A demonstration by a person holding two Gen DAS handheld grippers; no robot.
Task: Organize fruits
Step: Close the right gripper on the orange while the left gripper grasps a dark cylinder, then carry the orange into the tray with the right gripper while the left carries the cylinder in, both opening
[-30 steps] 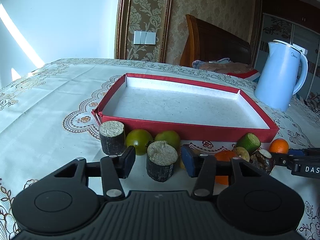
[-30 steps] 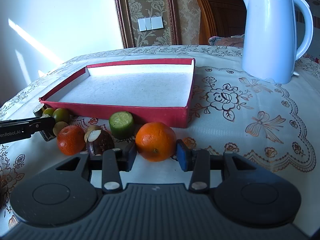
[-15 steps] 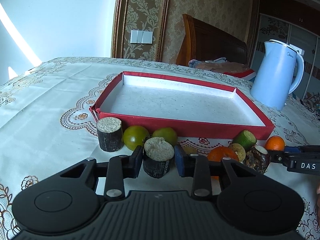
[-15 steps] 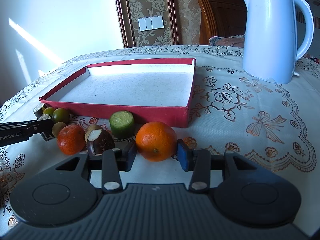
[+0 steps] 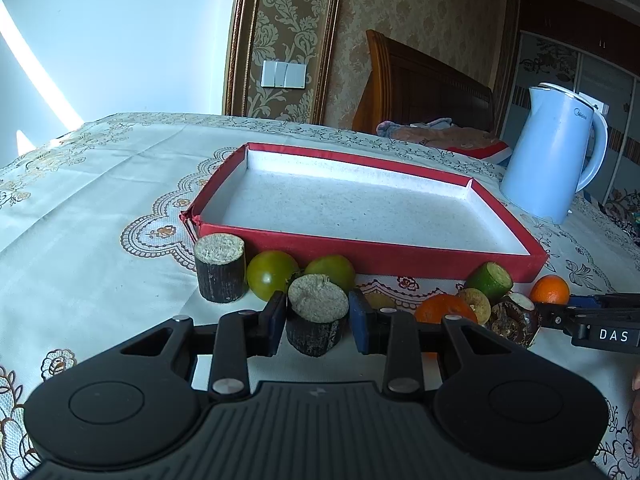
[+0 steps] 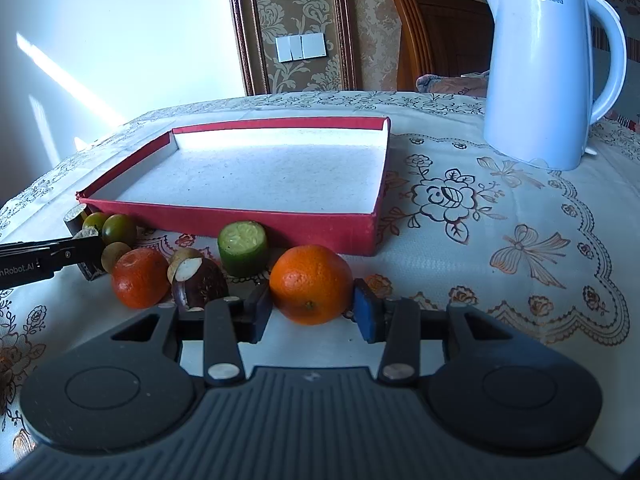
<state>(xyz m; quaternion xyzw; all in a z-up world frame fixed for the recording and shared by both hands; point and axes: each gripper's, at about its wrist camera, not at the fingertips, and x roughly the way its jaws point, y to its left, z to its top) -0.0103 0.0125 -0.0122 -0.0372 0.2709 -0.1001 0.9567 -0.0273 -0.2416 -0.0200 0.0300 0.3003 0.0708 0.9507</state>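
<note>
Dark-barked, with a pale fibrous cut top, the sugarcane stub (image 5: pixel 318 316) stands on the tablecloth (image 5: pixel 100 200) before the empty red tray (image 5: pixel 400 250); my left gripper (image 5: pixel 318 322) has just closed onto it. My right gripper (image 6: pixel 312 306) clamps a dimpled orange (image 6: pixel 311 284). Only my right view shows the cucumber chunk's (image 6: pixel 243 248) seeded face.

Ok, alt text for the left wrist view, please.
The left tool is closed on a dark cane stub standing on a patterned tablecloth. Behind it sit a second stub, two green fruits and an empty red tray; oranges, mixed pieces and a white kettle lie right.
</note>
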